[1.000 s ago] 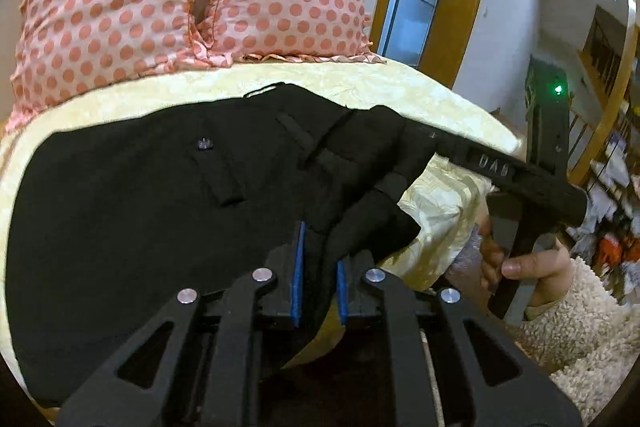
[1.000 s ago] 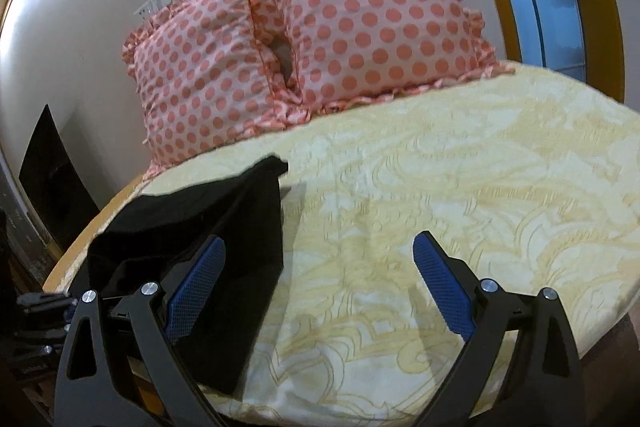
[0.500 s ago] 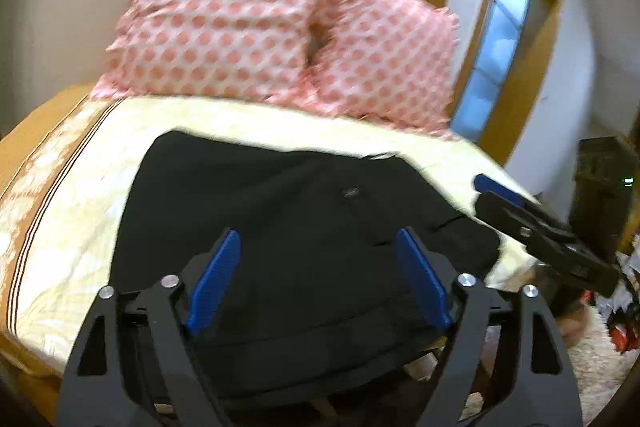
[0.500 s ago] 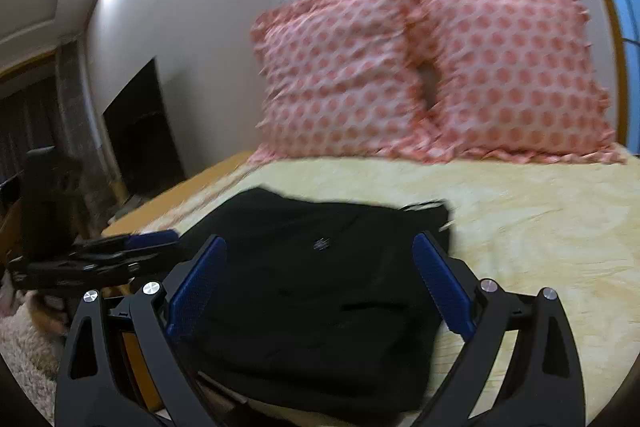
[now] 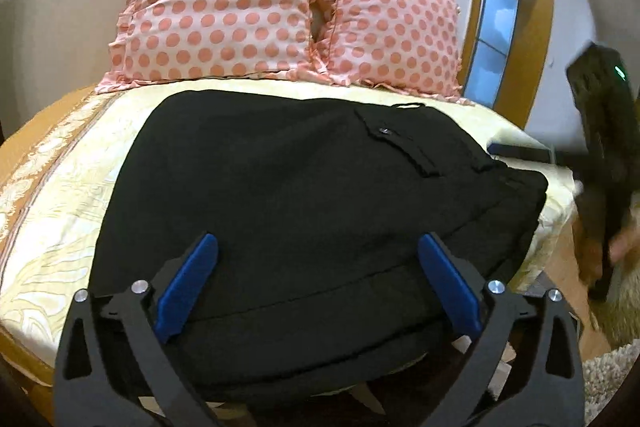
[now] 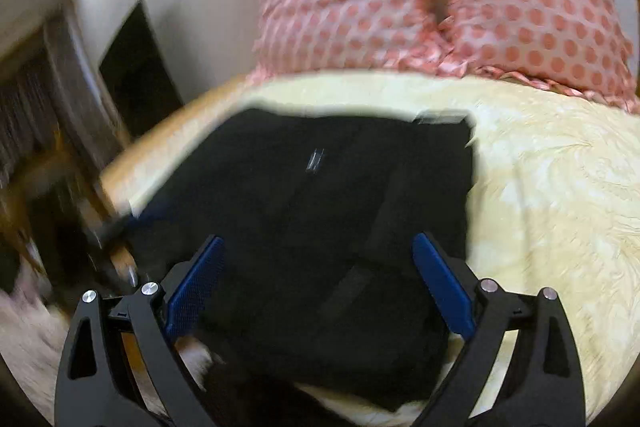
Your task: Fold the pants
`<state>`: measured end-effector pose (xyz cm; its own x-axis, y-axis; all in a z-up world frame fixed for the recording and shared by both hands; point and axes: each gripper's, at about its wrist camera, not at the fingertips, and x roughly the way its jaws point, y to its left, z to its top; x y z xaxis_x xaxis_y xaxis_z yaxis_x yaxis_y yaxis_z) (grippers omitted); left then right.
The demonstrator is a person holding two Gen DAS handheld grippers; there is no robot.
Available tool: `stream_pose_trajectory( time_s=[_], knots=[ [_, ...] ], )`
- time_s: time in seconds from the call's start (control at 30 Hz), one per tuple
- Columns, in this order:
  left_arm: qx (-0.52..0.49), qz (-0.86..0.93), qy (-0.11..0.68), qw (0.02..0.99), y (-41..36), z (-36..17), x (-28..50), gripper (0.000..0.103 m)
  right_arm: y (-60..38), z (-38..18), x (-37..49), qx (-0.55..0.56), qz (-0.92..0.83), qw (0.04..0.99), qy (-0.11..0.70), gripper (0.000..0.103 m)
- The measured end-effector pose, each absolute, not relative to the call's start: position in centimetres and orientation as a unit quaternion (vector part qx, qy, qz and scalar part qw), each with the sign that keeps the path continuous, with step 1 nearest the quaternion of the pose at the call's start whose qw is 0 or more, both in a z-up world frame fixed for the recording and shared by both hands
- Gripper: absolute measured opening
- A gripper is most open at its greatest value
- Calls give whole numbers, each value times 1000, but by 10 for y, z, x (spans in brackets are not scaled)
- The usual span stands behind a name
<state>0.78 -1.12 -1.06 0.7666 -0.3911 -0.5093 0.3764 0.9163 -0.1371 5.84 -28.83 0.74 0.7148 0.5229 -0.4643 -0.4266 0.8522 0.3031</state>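
the pants (image 5: 304,203) lie in the middle of both pictures, a black stack on the yellow bed (image 5: 60,211). they look folded over at least once, since a thick doubled edge shows low in the left picture. their near edge sits right at the bed's edge, likely so the person can reach them.

the left gripper (image 5: 316,279) is at the bottom of its picture. its blue fingers (image 5: 188,283) are spread wide and hold nothing. they hang over the near edge of the pants, maybe to let the cloth settle flat.

the right gripper (image 6: 316,279) is also wide apart and empty, low in its own picture. that picture is blurry, so small things are hard to tell. in the left picture it shows as a dark blur at the right edge.

two pink dotted pillows (image 5: 224,7) lean on the wall at the top, well apart from the pants.
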Motion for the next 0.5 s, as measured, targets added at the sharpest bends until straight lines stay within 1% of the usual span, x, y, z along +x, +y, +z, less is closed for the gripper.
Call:
stream_pose_trajectory(
  time_s=[0.07, 0.13, 0.17, 0.33, 0.43, 0.5],
  knots=[
    [-21, -212, 270, 939, -8, -11, 8, 101, -310, 15, 77, 131, 236, 920, 284, 97],
    [-19, -214, 268, 939, -8, -11, 7, 101, -321, 12, 102, 161, 228, 907, 316, 97],
    [-17, -214, 267, 939, -8, -11, 7, 101, -323, 7, 114, 163, 223, 900, 337, 97],
    [-16, -214, 266, 940, -8, -12, 8, 101, -314, -9, 144, 151, 213, 887, 382, 96],
    [-14, -214, 265, 940, -8, -12, 8, 101, -314, -14, 150, 153, 218, 881, 392, 89],
    [-13, -214, 265, 940, -9, -12, 7, 101, -317, -16, 153, 159, 224, 877, 395, 82]
  ],
)
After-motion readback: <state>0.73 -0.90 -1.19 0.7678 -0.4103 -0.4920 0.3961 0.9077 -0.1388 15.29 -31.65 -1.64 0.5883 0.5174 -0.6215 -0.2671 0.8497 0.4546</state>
